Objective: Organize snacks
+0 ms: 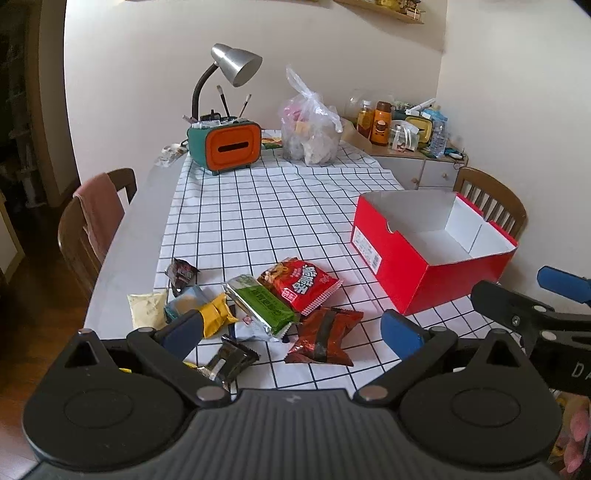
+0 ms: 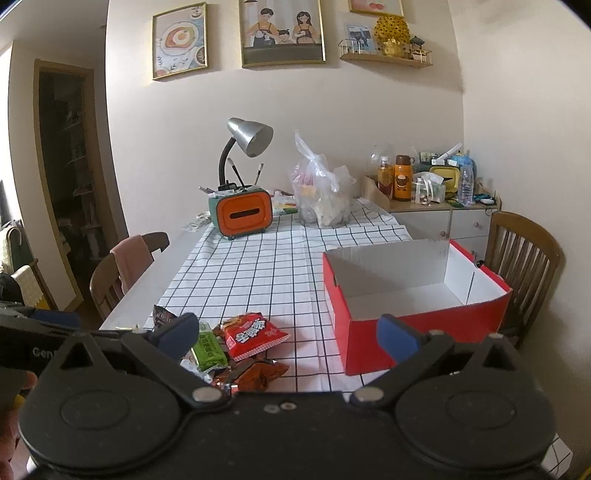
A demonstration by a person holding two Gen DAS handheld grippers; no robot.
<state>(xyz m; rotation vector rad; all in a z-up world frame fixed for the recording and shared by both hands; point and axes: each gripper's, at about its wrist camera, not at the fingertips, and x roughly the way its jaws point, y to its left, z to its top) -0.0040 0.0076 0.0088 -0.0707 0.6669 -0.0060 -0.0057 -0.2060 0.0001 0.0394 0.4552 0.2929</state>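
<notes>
Behind the red box (image 1: 436,254), toward the wall: a knotted clear plastic bag (image 1: 312,129) stuffed with goods, an orange-and-teal tissue holder (image 1: 227,146) with brushes stuck in its top, and a silver gooseneck lamp (image 1: 234,66). Nothing standing between the box and the snack pile (image 1: 258,310) but bare checked cloth (image 1: 258,221). Beyond the box's far side, a wooden chair (image 1: 491,199) and a low cabinet (image 1: 424,170) crowded with bottles; across the table from the box, another chair (image 1: 96,221) draped with a pink towel. Framed pictures (image 2: 282,31) on the cream wall above. Left of the box, loose on the cloth: a red crinkle-edged packet (image 1: 304,286), a green bar (image 1: 264,304), a dark reddish-brown packet (image 1: 325,338), a yellow wrapper (image 1: 216,315), a pale pouch (image 1: 147,308), small black sachets (image 1: 181,273). Box open-topped, white inside, holding nothing. Left gripper (image 1: 291,330) spread wide over the pile, gripping nothing; right gripper (image 2: 288,334) likewise spread, hovering between pile and box.
</notes>
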